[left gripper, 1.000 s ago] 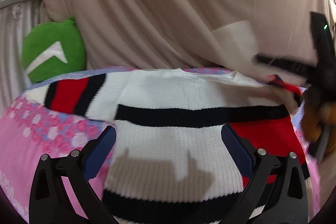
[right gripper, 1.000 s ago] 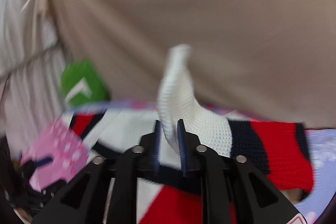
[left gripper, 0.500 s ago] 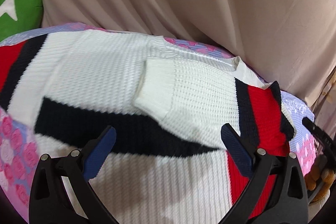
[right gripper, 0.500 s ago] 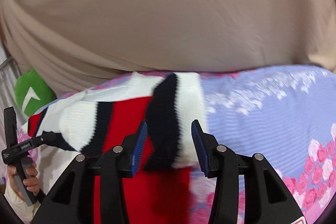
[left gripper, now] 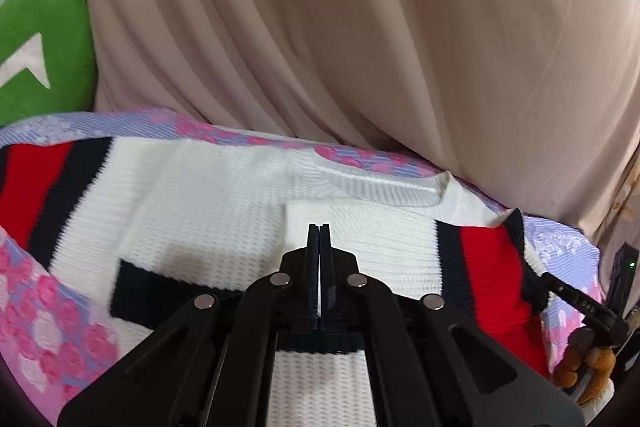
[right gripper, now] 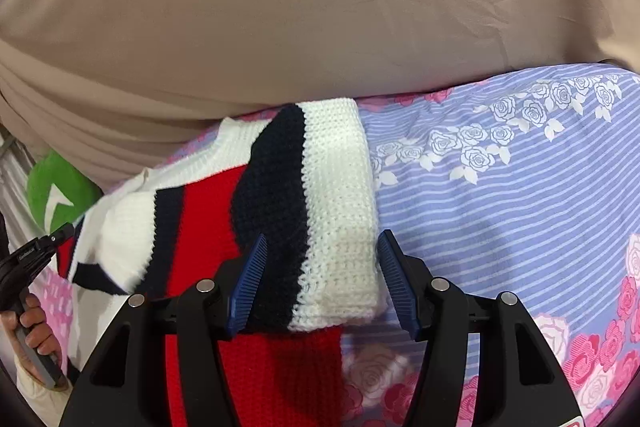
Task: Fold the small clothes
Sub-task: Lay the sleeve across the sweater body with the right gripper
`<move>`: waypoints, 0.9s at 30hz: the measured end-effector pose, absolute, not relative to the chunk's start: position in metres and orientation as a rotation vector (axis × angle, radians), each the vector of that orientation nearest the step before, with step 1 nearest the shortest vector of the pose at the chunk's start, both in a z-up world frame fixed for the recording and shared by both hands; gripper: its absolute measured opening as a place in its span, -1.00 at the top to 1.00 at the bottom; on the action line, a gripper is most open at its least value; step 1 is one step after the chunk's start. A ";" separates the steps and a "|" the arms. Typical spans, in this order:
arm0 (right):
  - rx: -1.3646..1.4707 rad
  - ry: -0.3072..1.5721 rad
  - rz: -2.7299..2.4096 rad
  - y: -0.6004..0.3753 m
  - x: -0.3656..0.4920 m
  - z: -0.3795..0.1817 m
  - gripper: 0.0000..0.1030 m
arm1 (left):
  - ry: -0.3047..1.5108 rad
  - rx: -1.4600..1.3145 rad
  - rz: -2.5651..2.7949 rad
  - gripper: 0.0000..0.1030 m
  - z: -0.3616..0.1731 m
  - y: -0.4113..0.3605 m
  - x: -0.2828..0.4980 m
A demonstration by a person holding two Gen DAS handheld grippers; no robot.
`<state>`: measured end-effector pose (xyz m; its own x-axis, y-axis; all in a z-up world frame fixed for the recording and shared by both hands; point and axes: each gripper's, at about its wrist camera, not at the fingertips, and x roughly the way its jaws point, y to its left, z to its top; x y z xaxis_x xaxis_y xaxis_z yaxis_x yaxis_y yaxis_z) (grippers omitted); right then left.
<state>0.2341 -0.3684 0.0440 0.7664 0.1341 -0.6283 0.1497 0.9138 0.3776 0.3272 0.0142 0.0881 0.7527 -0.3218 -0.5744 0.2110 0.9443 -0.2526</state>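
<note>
Here my left claw (left gripper: 319,227) hovers low over the sweater (left gripper: 224,211), its fingers pressed together with nothing between them, pointing at the folded-in white sleeve cuff just below the collar. My right claw (right gripper: 320,277) is spread wide, its blue pads either side of the folded shoulder edge of the sweater (right gripper: 320,195) without pinching it. The sweater lies flat on the flowered bedsheet (right gripper: 500,195), one sleeve already laid across the chest. The sweater's hem is cut off by my own claws in both views. A beige drape (left gripper: 360,27) closes off the far side, a green cushion (left gripper: 44,55) sits at the left, and bare sheet stretches out to the right.
</note>
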 end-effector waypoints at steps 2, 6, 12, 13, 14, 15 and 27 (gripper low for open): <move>0.424 0.725 -0.020 -0.369 0.239 0.039 -0.14 | 0.696 -0.165 -0.268 1.00 0.077 0.022 0.335; 0.402 0.748 -0.024 -0.361 0.245 0.034 -0.16 | 0.801 -0.212 -0.316 1.00 0.049 0.026 0.346; 0.420 0.738 -0.019 -0.363 0.249 0.037 -0.21 | 0.810 -0.270 -0.346 -0.58 0.041 0.016 0.352; 0.424 0.737 -0.019 -0.363 0.250 0.037 -0.22 | 0.825 -0.276 -0.367 -0.25 0.039 0.014 0.356; 0.424 0.736 -0.019 -0.363 0.250 0.037 -0.22 | 0.847 -0.291 -0.406 0.02 0.036 0.010 0.362; 0.422 0.735 -0.020 -0.363 0.250 0.038 -0.22 | 0.867 -0.301 -0.431 0.73 0.031 0.004 0.367; 0.395 0.773 0.013 -0.356 0.269 0.033 0.05 | 0.765 -0.273 -0.344 0.86 0.044 0.041 0.355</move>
<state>0.2686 -0.3558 0.0325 0.7192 0.1551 -0.6773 0.1317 0.9267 0.3521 0.3553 0.0411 0.0438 0.6706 -0.3989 -0.6254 0.2034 0.9097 -0.3622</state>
